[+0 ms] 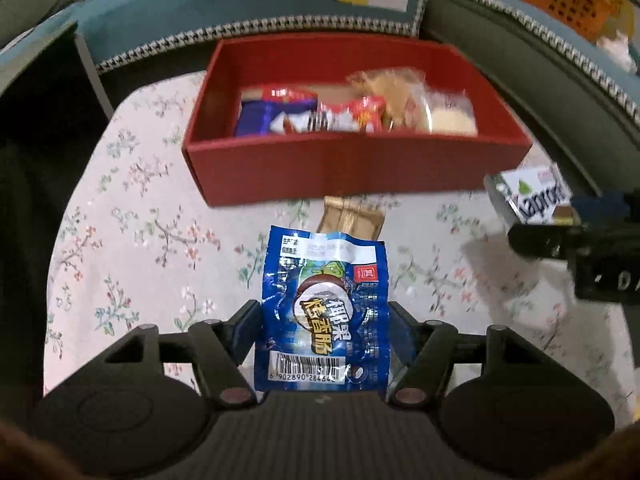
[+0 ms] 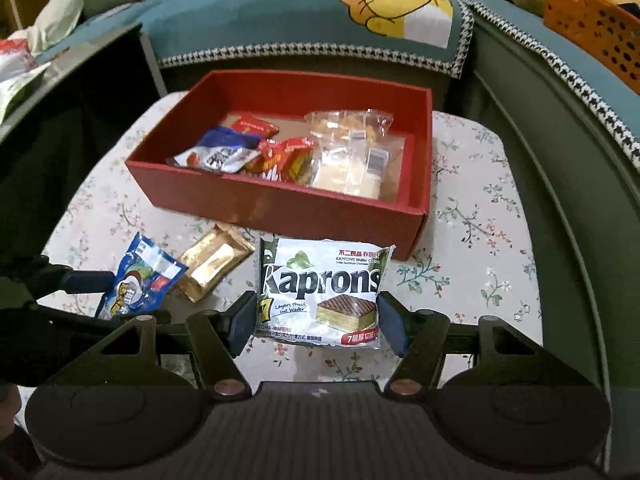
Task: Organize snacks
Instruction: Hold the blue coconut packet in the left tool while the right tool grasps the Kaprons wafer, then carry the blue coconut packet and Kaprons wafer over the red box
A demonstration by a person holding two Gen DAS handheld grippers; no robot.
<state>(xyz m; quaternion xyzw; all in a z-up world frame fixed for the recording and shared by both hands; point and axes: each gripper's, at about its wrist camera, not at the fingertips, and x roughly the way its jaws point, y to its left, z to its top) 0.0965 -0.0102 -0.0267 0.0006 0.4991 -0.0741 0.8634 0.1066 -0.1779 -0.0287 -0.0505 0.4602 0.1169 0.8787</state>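
While your left gripper (image 1: 324, 320) clamps the blue sausage packet (image 1: 324, 312) above the counter (image 1: 120, 208), your right gripper (image 2: 316, 320) clamps the Kaprons wafer pack (image 2: 320, 292); both are before the red box (image 2: 280, 200), the gold sachet (image 2: 212, 260) lying between.

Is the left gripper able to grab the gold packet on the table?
Probably not yet: the left gripper is shut on the blue packet, so its jaws are full. The gold packet itself lies uncovered.

left hand-held gripper (image 1: 324, 320): clamped on blue snack packet (image 1: 325, 312)
red box (image 1: 352, 168): ahead on desk (image 1: 132, 216), snacks inside
gold packet (image 1: 352, 220): just before box
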